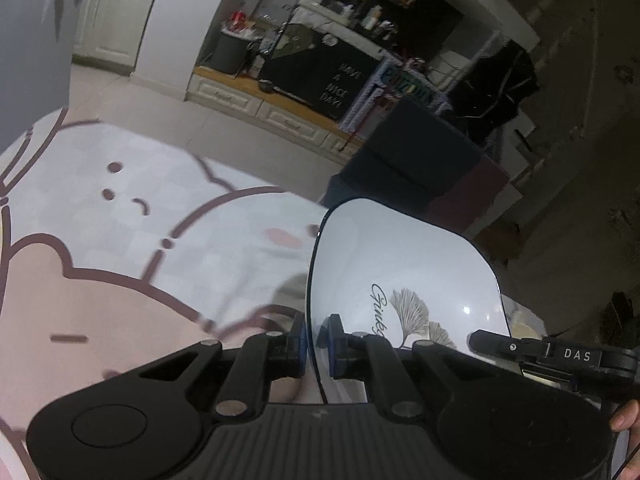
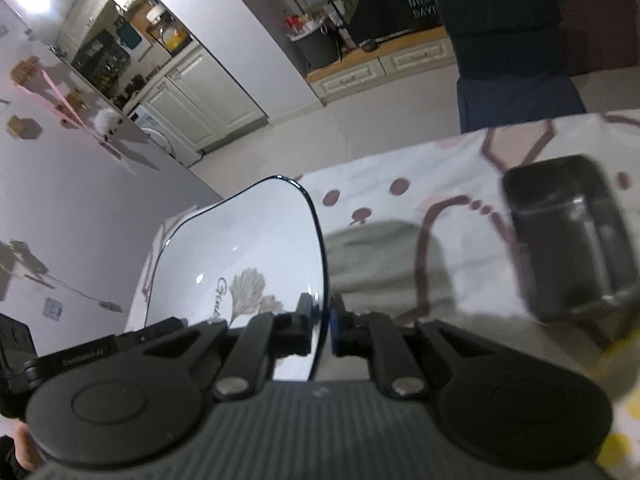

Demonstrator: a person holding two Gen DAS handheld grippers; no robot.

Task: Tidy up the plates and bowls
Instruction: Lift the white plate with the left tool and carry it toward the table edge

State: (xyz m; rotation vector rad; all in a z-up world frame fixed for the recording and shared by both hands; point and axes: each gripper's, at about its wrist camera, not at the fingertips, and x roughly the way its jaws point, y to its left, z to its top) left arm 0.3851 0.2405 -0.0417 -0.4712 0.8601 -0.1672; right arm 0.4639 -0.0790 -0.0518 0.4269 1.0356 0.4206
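Note:
A white square plate (image 1: 404, 276) with a dark rim, a leaf print and cursive lettering is held up above the table. My left gripper (image 1: 318, 340) is shut on the plate's left rim. My right gripper (image 2: 322, 326) is shut on the opposite rim of the same plate (image 2: 240, 248). The right gripper's body shows at the right edge of the left wrist view (image 1: 560, 354); the left gripper's body shows at the lower left of the right wrist view (image 2: 84, 354). The plate casts a shadow on the cloth below.
The table carries a white and pink cartoon-print tablecloth (image 1: 120, 220). A black rack-like holder (image 2: 572, 240) stands on the cloth to the right, blurred. A dark chair (image 2: 516, 88) stands beyond the table's far edge. Kitchen cabinets and a counter lie behind.

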